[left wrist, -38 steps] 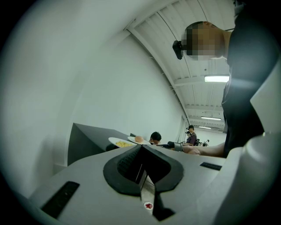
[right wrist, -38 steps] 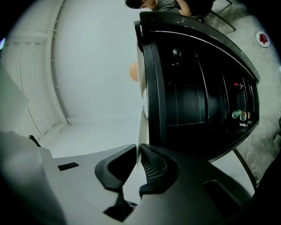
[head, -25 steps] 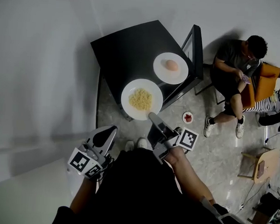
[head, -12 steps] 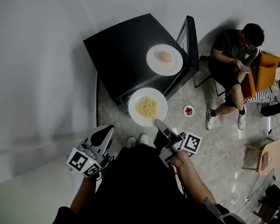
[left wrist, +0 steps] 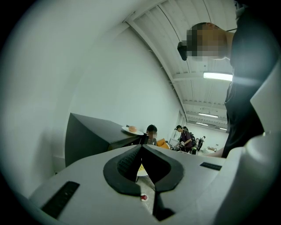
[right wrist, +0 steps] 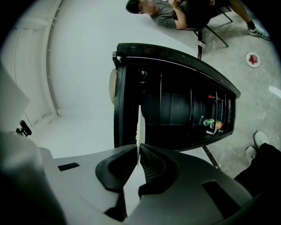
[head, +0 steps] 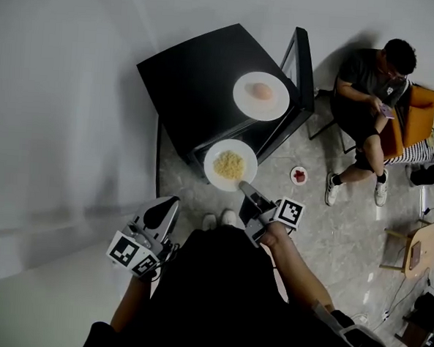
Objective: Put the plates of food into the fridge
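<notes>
- Right gripper (head: 240, 184) clamped the rim of the round white plate of yellow noodles (head: 212, 173), plate jutting ahead of its fingertips.
- Left gripper (head: 167, 203) sat pinched closed, nothing between fingers.
- Round white plate with orange bun (head: 243, 105) sat on black fridge (head: 194, 72), well beyond right fingertips.

Seen edge-on in the right gripper view, the plate (right wrist: 139, 127) is hiding its food, the fridge (right wrist: 175, 110) is losing its shelves in darkness, and the door items (right wrist: 211, 124) and whatever is lying on the saucer (right wrist: 248, 64) are showing too small to name.
</notes>
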The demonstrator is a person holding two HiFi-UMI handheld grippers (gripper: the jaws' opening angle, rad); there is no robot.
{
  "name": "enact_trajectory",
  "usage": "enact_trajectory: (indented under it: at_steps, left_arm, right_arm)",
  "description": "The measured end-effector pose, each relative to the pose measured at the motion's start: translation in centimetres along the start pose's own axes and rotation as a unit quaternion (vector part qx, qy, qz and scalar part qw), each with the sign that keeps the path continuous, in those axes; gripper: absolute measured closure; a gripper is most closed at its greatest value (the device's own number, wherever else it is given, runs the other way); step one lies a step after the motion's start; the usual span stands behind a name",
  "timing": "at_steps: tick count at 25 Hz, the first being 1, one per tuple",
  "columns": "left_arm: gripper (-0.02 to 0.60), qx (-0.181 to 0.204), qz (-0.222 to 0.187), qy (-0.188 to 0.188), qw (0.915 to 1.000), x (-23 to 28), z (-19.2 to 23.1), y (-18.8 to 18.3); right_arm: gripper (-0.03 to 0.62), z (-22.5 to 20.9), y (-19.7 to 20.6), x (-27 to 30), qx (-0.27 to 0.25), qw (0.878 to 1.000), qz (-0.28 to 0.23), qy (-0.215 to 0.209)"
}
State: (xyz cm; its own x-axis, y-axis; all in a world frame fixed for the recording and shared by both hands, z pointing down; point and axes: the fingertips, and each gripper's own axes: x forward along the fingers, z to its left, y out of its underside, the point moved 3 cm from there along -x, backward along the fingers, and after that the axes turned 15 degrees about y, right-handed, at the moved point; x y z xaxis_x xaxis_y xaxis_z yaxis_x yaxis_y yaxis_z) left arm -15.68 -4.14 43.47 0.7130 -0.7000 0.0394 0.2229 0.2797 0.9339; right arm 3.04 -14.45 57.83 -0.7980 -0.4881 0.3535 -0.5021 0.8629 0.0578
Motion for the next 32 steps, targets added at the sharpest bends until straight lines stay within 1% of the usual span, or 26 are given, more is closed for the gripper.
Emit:
enact_trajectory:
  at_steps: [5, 9, 12, 17, 21, 24, 27, 32]
  left_arm:
    - [0.557, 0.005, 0.003, -0.001, 1.0000, -0.1, 0.1, -0.1]
    - [0.557, 0.009, 0.003, -0.009, 0.9999, -0.2, 0.8, -0.1]
    - [0.557, 0.008, -0.001, -0.014, 0.9999, -0.2, 1.2, -0.3]
    - [0.557, 0.003, 0.011, -0.022, 0.9997, -0.3, 1.8, -0.2]
    - [0.557, 0.000, 0.014, -0.029, 0.9995, -0.2, 2.5, -0.1]
    - [0.557, -0.003, 0.009, -0.032, 0.9995, -0.1, 2.9, -0.5]
    - [0.557, -0.010, 0.000, -0.038, 0.9992, 0.0, 3.2, -0.8]
    - [0.557, -0.009, -0.003, -0.046, 0.9989, -0.1, 3.3, -1.0]
  right_arm:
    - [0.559, -1.2, -0.9, 3.1, -0.015, 1.000, 0.005, 0.022]
    - [0.558, -1.8, -1.6, 5.3, -0.026, 0.999, 0.011, 0.035]
    - [0.558, -2.2, -1.6, 6.5, -0.014, 0.999, 0.017, 0.040]
    - [0.557, -3.1, -1.9, 8.4, -0.001, 0.998, 0.019, 0.053]
    - [0.559, -3.0, -2.3, 10.0, -0.008, 0.998, 0.022, 0.058]
    - [0.557, -3.0, -2.8, 11.3, -0.013, 0.998, 0.021, 0.064]
    - [0.557, -3.0, -3.0, 12.6, -0.009, 0.998, 0.020, 0.066]
    - [0.560, -2.8, -3.3, 14.0, -0.001, 0.997, 0.018, 0.069]
